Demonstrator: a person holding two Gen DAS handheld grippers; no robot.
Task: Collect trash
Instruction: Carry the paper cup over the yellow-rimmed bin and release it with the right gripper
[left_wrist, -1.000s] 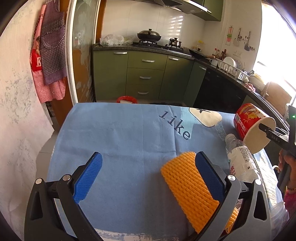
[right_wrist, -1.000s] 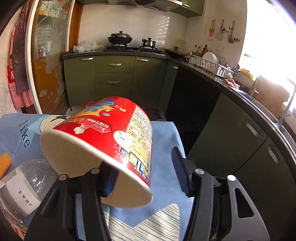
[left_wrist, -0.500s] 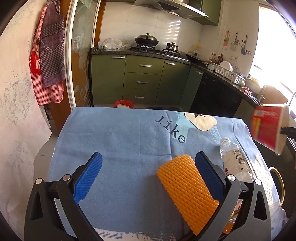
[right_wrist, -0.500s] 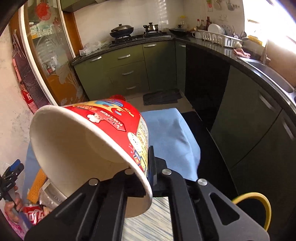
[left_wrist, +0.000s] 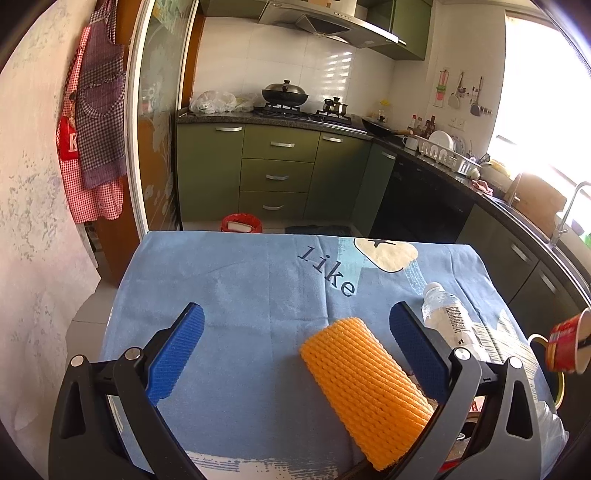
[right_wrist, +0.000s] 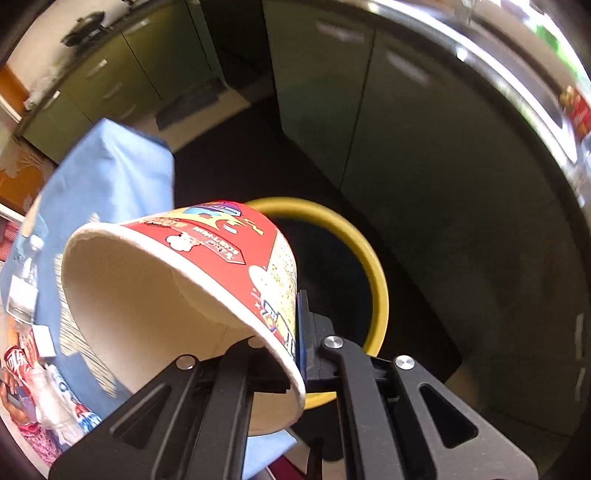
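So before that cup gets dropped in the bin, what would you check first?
1. Cup pinched firmly by the right tool: ok, its rim sits between shut fingers.
2. Cup over the yellow-rimmed bin: ok, the bin's opening lies right behind it.
3. Cup empty: ok, the inside looks clean.
4. Room in the bin: cannot tell, the inside is dark.
5. Left tool free for the next piece: ok, open above the orange sleeve.
6. Bottle steady on the table: ok, lying flat.
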